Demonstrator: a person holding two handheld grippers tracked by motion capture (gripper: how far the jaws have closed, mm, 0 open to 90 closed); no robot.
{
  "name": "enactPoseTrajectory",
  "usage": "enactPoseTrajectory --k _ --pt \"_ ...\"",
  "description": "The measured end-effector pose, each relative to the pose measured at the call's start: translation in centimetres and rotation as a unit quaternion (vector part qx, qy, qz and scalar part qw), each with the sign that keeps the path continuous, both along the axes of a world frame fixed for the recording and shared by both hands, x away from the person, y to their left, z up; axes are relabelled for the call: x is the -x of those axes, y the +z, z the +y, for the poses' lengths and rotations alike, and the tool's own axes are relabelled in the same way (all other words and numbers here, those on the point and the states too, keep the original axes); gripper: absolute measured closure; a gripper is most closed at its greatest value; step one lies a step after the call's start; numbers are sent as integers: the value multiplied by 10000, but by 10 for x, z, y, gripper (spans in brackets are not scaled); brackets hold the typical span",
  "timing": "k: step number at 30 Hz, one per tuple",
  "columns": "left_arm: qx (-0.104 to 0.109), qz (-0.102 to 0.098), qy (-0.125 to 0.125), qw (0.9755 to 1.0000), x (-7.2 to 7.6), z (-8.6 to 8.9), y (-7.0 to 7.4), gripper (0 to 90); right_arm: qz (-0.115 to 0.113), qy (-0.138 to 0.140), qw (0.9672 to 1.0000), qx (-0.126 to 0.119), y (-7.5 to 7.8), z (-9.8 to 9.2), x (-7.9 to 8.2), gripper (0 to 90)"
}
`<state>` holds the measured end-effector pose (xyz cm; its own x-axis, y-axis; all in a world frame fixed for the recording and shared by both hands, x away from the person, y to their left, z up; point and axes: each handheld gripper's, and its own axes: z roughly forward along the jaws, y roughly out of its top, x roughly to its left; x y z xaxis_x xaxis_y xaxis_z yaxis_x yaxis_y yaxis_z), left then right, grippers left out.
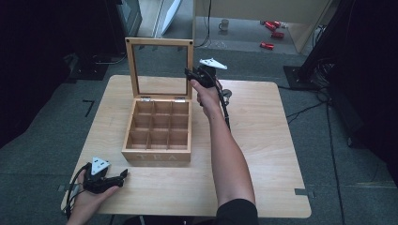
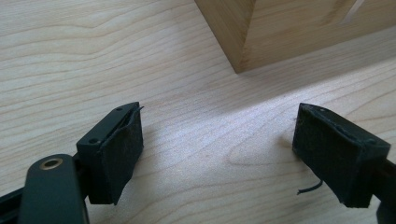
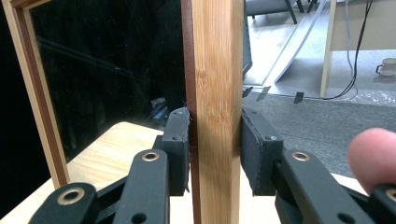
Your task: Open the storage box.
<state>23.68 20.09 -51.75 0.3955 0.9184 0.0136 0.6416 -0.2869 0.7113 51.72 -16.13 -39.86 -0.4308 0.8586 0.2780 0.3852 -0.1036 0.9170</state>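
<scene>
A wooden tea box (image 1: 157, 140) with several empty compartments stands on the table, its glass-paned lid (image 1: 159, 65) raised upright. My right gripper (image 1: 193, 75) is shut on the lid's right frame post (image 3: 215, 112); both pads press its two sides in the right gripper view. My left gripper (image 1: 123, 174) rests on the table near the front left corner, below the box's front left corner (image 2: 240, 56). Its jaws stand wide apart with bare table between the pads (image 2: 119, 154).
The light wooden table (image 1: 263, 154) has free room right of the box and along the front edge. Behind the table on the floor lie a white mug (image 1: 224, 24), red items (image 1: 272, 33) and cables. Dark equipment stands at both sides.
</scene>
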Motion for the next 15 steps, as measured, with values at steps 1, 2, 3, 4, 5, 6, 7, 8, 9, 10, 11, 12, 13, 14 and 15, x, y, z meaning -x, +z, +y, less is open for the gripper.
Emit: enactPoseTrajectory --k 1,2,3,4,5,6,7,8,9,10,11,12,13,14,15 --pt "-3 6 -1 10000 0 0 0 166 20 -29 10000 37 1 1 0 663" --pt "-3 6 -1 10000 0 0 0 166 27 -38 10000 47 1 2 0 663" --pt "-2 5 4 10000 0 0 0 166 27 -38 10000 47 1 2 0 663" --pt "-2 4 6 10000 0 0 0 166 30 -51 10000 70 2 2 -1 663" --pt "-3 5 6 10000 0 0 0 166 28 -59 10000 67 1 3 -1 663" --pt "-3 5 6 10000 0 0 0 166 31 -68 10000 63 1 3 0 663" --pt "-2 5 7 10000 0 0 0 166 34 -72 10000 59 2 3 0 663" --pt "-1 4 8 10000 0 0 0 166 33 -72 9999 62 2 3 0 663" --pt "0 4 8 10000 0 0 0 166 24 -78 9999 69 2 3 0 662" --pt "0 4 8 10000 0 0 0 166 24 -78 9999 69 2 3 0 662" --pt "2 2 10 10000 0 0 0 166 24 -79 9999 83 2 3 1 661" --pt "3 1 11 10000 0 0 0 166 35 -77 9999 68 2 3 1 655" --pt "5 1 11 10000 0 0 0 166 35 -77 9999 68 2 3 1 655" --pt "3 2 12 10000 0 0 0 166 62 -87 9999 33 3 3 1 643" --pt "7 3 14 10000 0 0 0 167 72 -96 9999 -47 4 3 3 541"
